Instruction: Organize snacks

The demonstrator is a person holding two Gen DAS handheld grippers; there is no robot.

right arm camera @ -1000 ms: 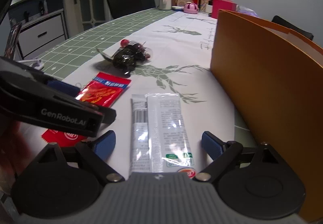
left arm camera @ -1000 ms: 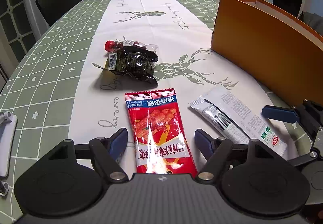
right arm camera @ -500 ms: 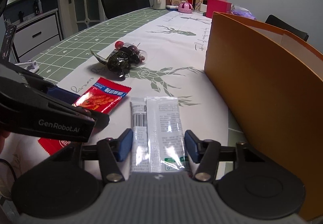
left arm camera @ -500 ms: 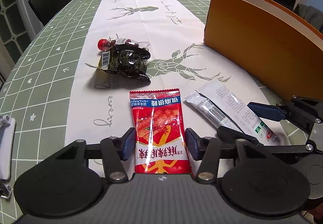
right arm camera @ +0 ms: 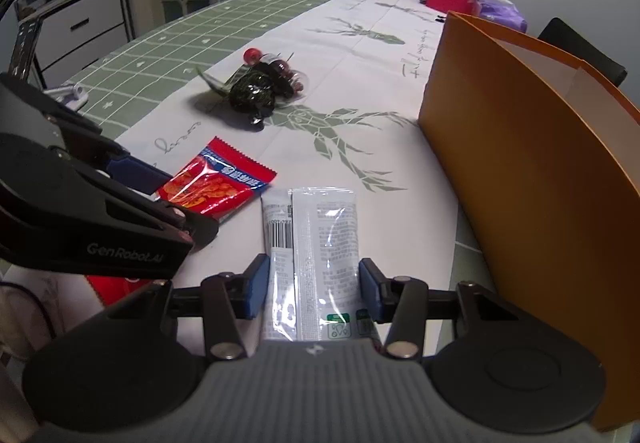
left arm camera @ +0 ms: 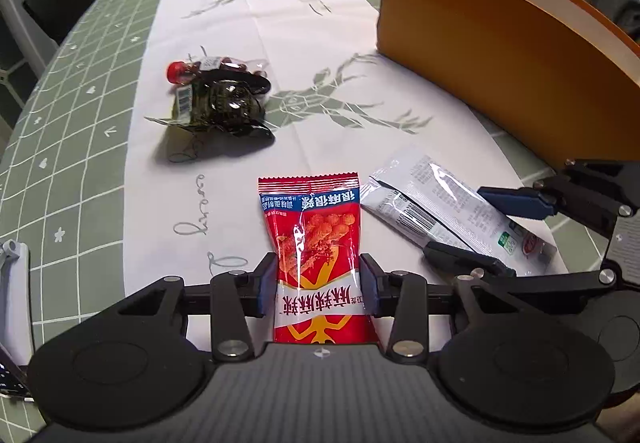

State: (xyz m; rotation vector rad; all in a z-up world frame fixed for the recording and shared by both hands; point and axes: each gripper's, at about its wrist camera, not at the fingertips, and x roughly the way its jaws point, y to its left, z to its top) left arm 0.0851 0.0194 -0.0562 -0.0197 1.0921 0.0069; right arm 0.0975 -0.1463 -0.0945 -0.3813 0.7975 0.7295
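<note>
Red packet [left arm camera: 316, 243] between left tool [left arm camera: 318, 289] pads

Right gripper [right arm camera: 312, 285] low over white runner [right arm camera: 360, 55], jaws just closing, blue pads [right arm camera: 256, 285] pressed to both edges of silver packet [right arm camera: 316, 243]. Left gripper [right arm camera: 132, 179] at left over red packet [right arm camera: 216, 183]. Dark packet [right arm camera: 254, 95] and small bottle [right arm camera: 280, 69] farther off. Orange box [right arm camera: 540, 163] at right.
</note>
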